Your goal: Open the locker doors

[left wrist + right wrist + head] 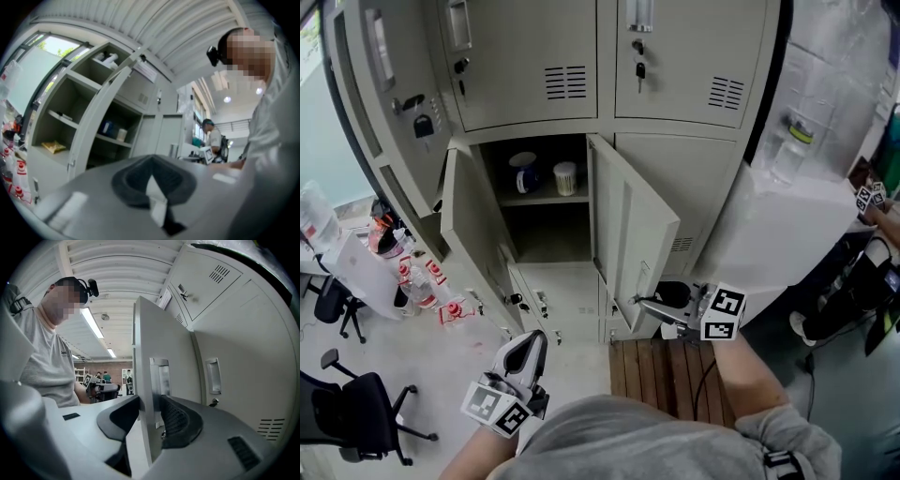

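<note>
**At 5 o'clock, on the door's free edge: right fingers spread, left fingers together**

Head view: the right gripper (643, 302) sits at 5 o'clock, on the free edge of the open locker door (633, 220), level with its recessed handle (159, 378). In the right gripper view the door edge stands upright between the fingers (180, 420). They are spread wide, one pad close to the near face and the other just off the handle side, with no squeeze visible.

The door is swung out toward 4 o'clock, roughly square to the lockers (675, 56). A second open door (473, 225) hangs at 9–10 o'clock. Between the two, the open compartment at 12 o'clock has a mug (523, 173) and a cup (565, 178) on its shelf (544, 199). The lockers at 1–2 o'clock are shut.

Bare floor (572, 309) runs between the two door edges down to 6 o'clock. A wooden pallet (661, 370) lies right under the held door at 5 o'clock. Office chairs (356, 412) stand at 8 o'clock, well apart from both doors.

The right forearm (750, 375) comes up from 5 o'clock and reaches toward 10 o'clock, with the marker cube (723, 314) behind the fingers. The left gripper (528, 345) is low at 7 o'clock, close to the person's body and well short of any door. It points to 12–1 o'clock with its fingers together and nothing between them.
</note>
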Action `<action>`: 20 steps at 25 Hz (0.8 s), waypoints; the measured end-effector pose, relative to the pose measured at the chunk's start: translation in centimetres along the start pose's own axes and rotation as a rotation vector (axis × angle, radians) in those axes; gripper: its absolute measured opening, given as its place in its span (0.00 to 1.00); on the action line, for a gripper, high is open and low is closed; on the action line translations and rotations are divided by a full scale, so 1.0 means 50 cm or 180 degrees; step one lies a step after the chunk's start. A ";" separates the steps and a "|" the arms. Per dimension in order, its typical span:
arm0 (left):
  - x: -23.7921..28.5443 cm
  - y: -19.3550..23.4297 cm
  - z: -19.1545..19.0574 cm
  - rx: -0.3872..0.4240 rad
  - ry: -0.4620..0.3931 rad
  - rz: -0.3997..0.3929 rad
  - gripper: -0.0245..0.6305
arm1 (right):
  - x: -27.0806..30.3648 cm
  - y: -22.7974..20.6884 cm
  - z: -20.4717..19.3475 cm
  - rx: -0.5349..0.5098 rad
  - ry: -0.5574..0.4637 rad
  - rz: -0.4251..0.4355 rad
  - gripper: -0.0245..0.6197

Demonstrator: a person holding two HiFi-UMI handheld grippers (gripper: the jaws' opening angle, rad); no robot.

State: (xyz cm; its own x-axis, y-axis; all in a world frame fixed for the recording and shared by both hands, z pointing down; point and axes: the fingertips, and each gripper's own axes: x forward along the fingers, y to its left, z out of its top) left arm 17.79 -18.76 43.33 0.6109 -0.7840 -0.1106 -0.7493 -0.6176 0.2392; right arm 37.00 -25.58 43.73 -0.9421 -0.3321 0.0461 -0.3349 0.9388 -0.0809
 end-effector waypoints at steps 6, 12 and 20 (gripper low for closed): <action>-0.035 0.013 0.006 -0.0017 -0.0010 -0.0078 0.04 | -0.001 -0.004 -0.003 -0.0040 0.0006 -0.0474 0.26; -0.120 0.054 0.031 -0.0002 -0.0012 -0.0143 0.04 | -0.071 0.016 -0.014 0.0243 -0.0402 -0.1501 0.28; -0.317 0.167 0.082 0.0026 0.0012 -0.0102 0.04 | 0.105 0.256 -0.128 0.0605 -0.0293 -0.1533 0.21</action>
State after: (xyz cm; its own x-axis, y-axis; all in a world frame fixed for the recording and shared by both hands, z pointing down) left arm 0.81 -11.74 43.13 0.6357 -0.7635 -0.1143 -0.7313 -0.6430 0.2277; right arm 27.88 -14.74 49.32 -0.6754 -0.7366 0.0355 -0.7194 0.6474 -0.2516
